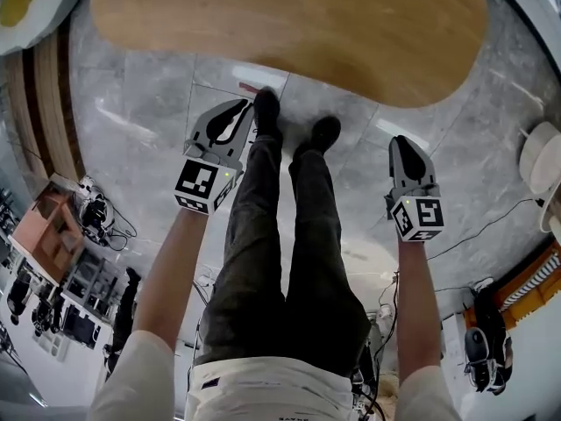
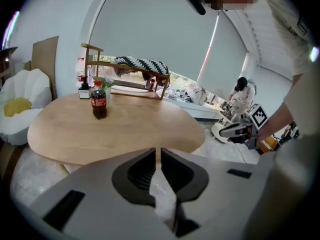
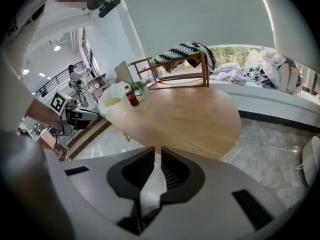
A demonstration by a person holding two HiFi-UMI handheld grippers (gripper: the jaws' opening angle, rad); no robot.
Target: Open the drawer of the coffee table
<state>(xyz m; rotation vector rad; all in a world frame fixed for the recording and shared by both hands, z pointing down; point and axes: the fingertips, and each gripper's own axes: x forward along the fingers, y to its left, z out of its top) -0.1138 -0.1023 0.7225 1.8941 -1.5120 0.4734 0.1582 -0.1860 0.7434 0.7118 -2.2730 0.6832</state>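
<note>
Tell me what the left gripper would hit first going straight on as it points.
The left gripper would probably meet the near edge of the table; depth is unclear, so it might pass under to the floor.

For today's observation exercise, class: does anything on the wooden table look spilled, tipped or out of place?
Nothing stands out: the cola bottle stands upright on the wooden table, and no spill shows.

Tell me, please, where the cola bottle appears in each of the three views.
Head view: not clearly in it; only a dark speck at the top edge, above the table.
Left gripper view: bottle left of centre, upright on the table.
Right gripper view: bottle upper left of centre, near the table's far left end.
Shared landmark: the wooden table.
</note>
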